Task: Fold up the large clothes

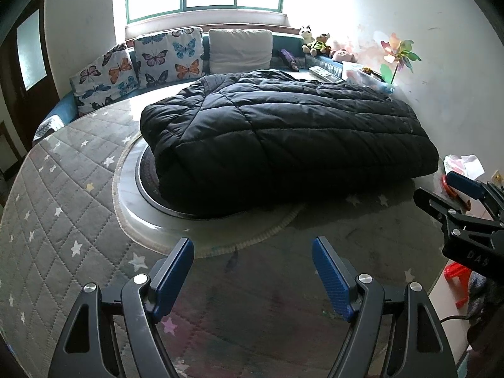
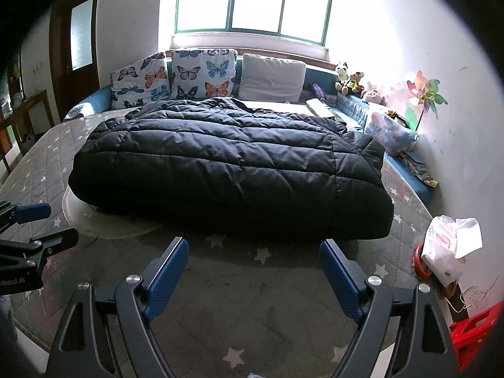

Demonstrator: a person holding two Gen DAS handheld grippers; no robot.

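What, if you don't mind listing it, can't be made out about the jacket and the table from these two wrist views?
- Black puffer jacket: sleeves and front, tucked out of sight in both views.
- Round turntable: mostly covered by the jacket.
- White bag contents: too crumpled, right wrist view.
- Left gripper and right gripper: bases cut off at the bottom edge.

I see a black quilted jacket (image 1: 283, 132) on the grey star-patterned desk (image 1: 63, 214); behind the jacket, butterfly-print cushions (image 1: 168, 56) and one plain white cushion (image 1: 241, 50).
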